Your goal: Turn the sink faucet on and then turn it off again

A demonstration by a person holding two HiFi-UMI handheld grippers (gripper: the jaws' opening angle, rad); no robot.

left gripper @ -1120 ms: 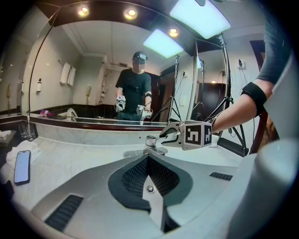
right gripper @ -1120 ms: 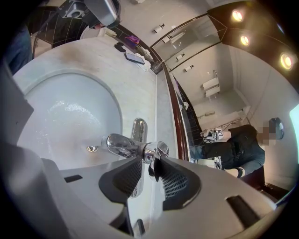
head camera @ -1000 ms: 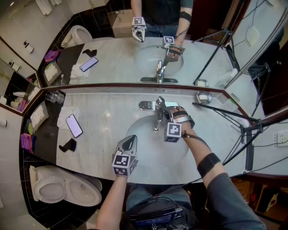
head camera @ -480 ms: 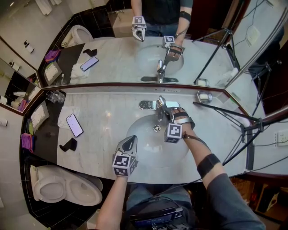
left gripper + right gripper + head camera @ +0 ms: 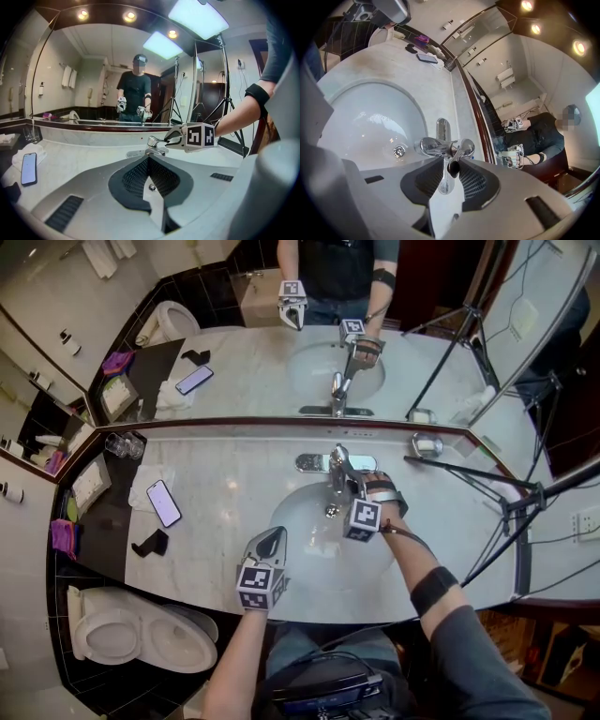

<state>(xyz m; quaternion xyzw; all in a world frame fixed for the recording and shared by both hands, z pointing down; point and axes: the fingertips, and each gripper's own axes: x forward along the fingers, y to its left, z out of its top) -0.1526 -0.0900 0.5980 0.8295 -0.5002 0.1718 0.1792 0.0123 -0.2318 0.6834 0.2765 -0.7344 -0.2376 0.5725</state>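
While the left tongs (image 5: pixel 272 540) idle at lower centre of the head view, over the near rim of the sink (image 5: pixel 305 521), the right tongs (image 5: pixel 345 482) reach in from the right onto the faucet (image 5: pixel 337 465) at the sink's back edge, centre frame. Likely reason: one tool works the handle and the other is out of the way. The worktop (image 5: pixel 225 470) is pale veined stone, polished. The sink is a smooth white oval. A phone (image 5: pixel 163 503) lies flat at left, well apart.

Left gripper view: own jaws are pressed together with nothing between them, the ribbed dark pads meeting in a V. Beyond, upper centre, the right tongs sit on the chrome faucet.

Right gripper view: the jaws have just been closing and pinch the lever (image 5: pixel 456 158), a slim chrome blade with a rounded tip, between the ribbed pads at centre. A grip near the tip presumably gives leverage. The spout (image 5: pixel 429 146) is a rounded, mirror-bright tube aimed left over the drain (image 5: pixel 399 151). No stream shows at the spout. Judgement: the water is off, and I cannot tell which half of the task this is.
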